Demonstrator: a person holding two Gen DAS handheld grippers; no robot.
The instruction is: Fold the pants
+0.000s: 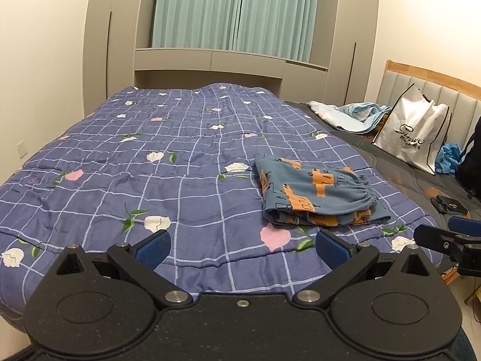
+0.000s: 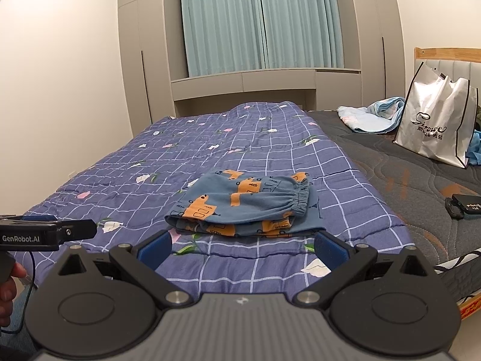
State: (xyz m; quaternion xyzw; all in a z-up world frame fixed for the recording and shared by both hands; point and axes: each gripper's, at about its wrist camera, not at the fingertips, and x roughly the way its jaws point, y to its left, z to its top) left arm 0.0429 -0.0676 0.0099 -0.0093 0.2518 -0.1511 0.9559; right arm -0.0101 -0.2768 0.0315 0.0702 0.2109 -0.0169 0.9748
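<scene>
Blue fabric with orange vehicle prints forms the pants (image 1: pixel 318 197), which lie folded into a compact stack on the quilt (image 1: pixel 150 162). The elastic waistband faces right and the folded edge faces left. In the left wrist view the stack sits to the right of centre, near the right edge of the quilt. In the right wrist view the pants (image 2: pixel 243 206) lie directly ahead, just beyond the fingertips.

The left gripper (image 1: pixel 243 248) hovers over the near part of the quilt with its jaws spread wide and nothing between the blue pads (image 1: pixel 154 246). It does not touch the pants. The right gripper (image 2: pixel 243 248) is likewise released, jaws wide apart, pads (image 2: pixel 330 248) clear of the fabric; the near edge of the stack lies between the two fingertips in the view, but no contact is visible.

The quilt is purple-blue with a white grid and flower motifs. To its right the dark grey mattress (image 2: pixel 405 174) is exposed. A silver shopping bag (image 2: pixel 436 126) stands on the far right of the mattress, with a light blue crumpled cloth (image 2: pixel 369 115) beyond it to the left. A small black device (image 2: pixel 464 206) lies on the mattress near the right edge. Teal curtains (image 2: pixel 261 21) hang at the far wall between grey cabinets (image 2: pixel 141 45).
</scene>
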